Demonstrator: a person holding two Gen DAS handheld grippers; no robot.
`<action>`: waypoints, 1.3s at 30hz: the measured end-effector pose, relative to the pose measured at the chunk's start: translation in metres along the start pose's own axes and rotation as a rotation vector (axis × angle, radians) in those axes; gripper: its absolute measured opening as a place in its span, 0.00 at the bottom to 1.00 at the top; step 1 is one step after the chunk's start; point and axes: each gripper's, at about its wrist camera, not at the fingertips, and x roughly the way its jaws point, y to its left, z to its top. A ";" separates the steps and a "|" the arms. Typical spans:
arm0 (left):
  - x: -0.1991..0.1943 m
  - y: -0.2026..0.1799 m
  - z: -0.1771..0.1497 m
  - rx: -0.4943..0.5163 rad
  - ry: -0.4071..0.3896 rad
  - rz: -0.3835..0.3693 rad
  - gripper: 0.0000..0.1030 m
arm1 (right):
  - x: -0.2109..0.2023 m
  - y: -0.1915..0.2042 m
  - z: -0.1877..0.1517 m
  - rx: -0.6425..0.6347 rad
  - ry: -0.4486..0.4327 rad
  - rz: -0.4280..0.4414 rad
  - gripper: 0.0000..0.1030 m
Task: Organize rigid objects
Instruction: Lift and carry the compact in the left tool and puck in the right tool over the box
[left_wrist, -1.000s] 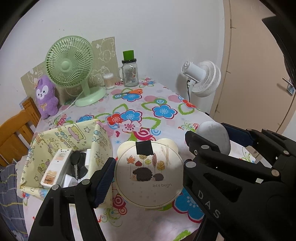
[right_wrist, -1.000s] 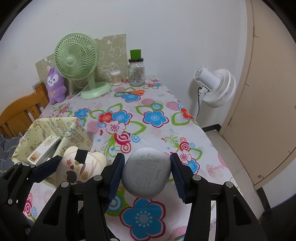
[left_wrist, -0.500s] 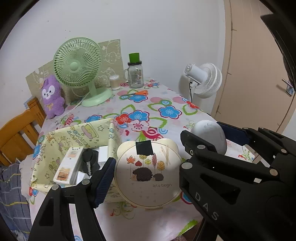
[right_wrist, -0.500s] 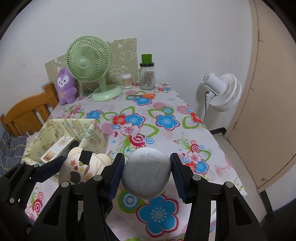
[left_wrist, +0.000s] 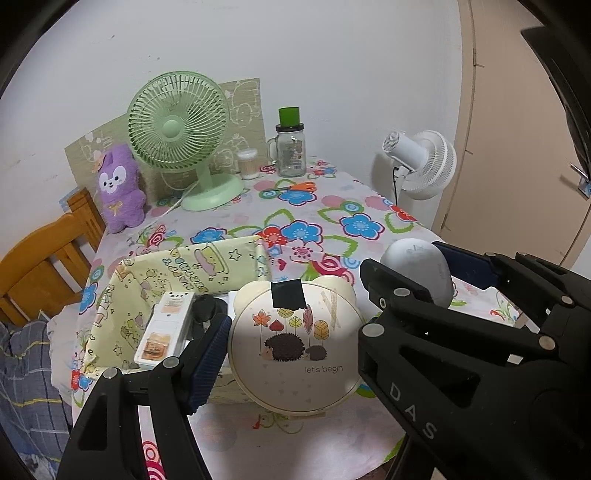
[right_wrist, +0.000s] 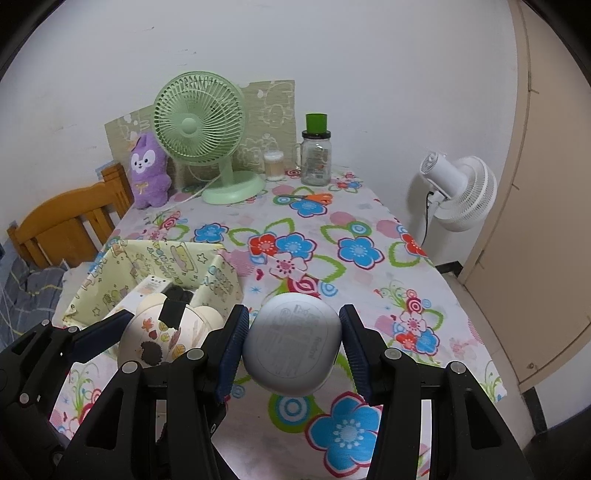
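Observation:
My left gripper is shut on a cream round case with bear ears, a hedgehog print and a black tape patch. It hangs above the table by the near right corner of a yellow fabric basket. My right gripper is shut on a grey rounded case, its blue pads pressing both sides. The grey case sits just right of the cream one. Inside the basket lie a white box and a black item.
At the table's far end stand a green fan, a purple plush, a glass jar with a green lid and orange scissors. A white fan stands beside the table, a wooden chair at the left, a door at the right.
Both grippers have drawn back and slightly up from the table with their cases still held. The fan, jar and basket now look farther off, and more tablecloth shows.

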 end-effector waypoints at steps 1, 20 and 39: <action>0.000 0.002 0.000 -0.002 0.001 0.000 0.74 | 0.001 0.002 0.001 -0.002 0.002 0.002 0.52; 0.009 0.043 -0.001 -0.044 0.010 0.028 0.74 | 0.023 0.040 0.011 -0.039 0.021 0.031 0.52; 0.031 0.090 -0.003 -0.089 0.043 0.062 0.74 | 0.054 0.082 0.021 -0.089 0.054 0.065 0.52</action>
